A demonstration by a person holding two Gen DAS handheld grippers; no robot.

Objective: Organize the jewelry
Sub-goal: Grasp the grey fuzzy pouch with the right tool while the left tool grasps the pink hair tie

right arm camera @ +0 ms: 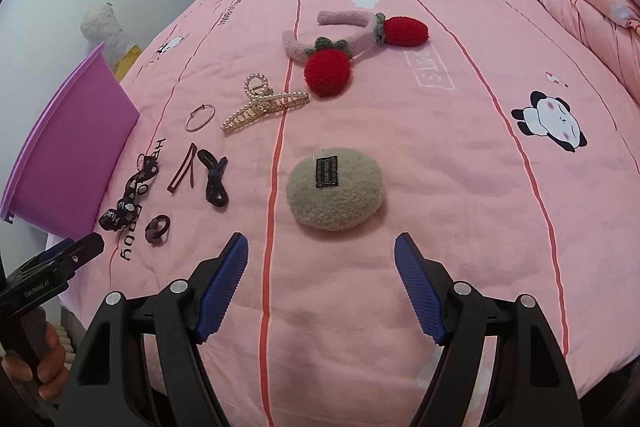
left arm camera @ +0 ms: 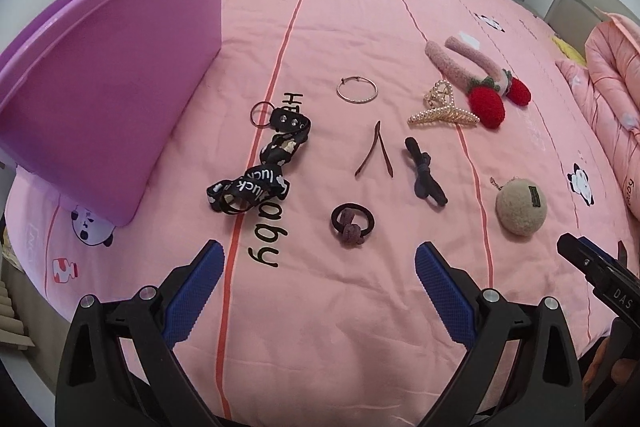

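The right gripper [right arm camera: 320,291] fills the bottom of its own view with both blue pads spread wide and nothing between them; the left gripper [left arm camera: 320,291] hangs the same way, jaws apart and empty, over the pink bedsheet [left arm camera: 360,27]. Just ahead of the right jaws lies the beige fuzzy pouch [right arm camera: 335,188], and ahead of the left ones the knotted hair tie [left arm camera: 352,220]. Further out sit the black bow tie [left arm camera: 424,175], the brown hair clip [left arm camera: 376,151], the printed black lanyard [left arm camera: 260,167], the thin bangle [left arm camera: 357,89], the pearl claw clip [left arm camera: 442,109] and the strawberry headband [left arm camera: 480,79], all loose on the bed. The purple bin [left arm camera: 112,87] stands at the left, beside the lanyard. I'd judge the main risks to be pinching a fold of soft sheet along with a flat item, or the slim bangle and clip slipping from the pads.
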